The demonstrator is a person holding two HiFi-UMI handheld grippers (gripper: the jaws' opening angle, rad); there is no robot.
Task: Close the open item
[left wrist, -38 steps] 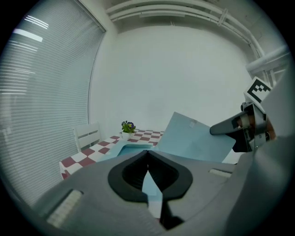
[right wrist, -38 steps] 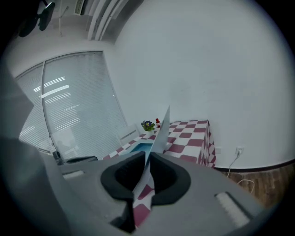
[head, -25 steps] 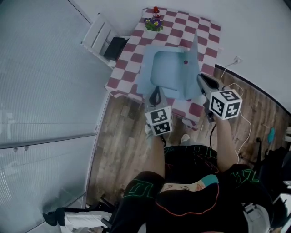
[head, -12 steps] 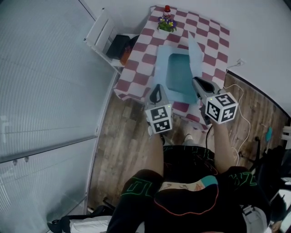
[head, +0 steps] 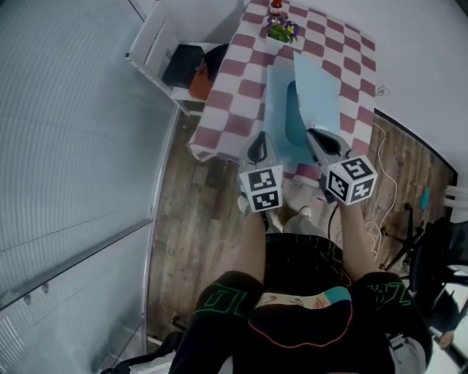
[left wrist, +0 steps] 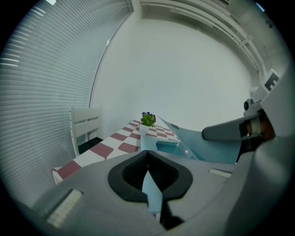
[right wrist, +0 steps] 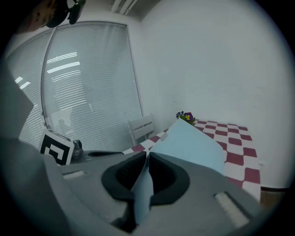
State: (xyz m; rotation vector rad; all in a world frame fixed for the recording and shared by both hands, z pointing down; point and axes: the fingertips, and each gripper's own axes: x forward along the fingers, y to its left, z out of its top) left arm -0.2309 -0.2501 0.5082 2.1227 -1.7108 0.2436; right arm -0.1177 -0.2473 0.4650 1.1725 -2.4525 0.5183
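Note:
A light blue folder lies open on the red-and-white checked table, its upper flap raised and leaning over the base. At the folder's near edge my left gripper is shut, with a blue sheet edge pinched between its pads. My right gripper is shut on the raised flap, which runs away from its jaws toward the table. The two grippers are side by side at the table's near edge. The folder's inside shows past the left gripper.
A small potted plant and a red object stand at the table's far end. A white chair with a black bag stands left of the table. Window blinds fill the left; cables lie on the wooden floor at right.
Both grippers have moved along with the folder. The raised flap has swung from standing at the right edge to leaning over the base, and the opening is narrower.

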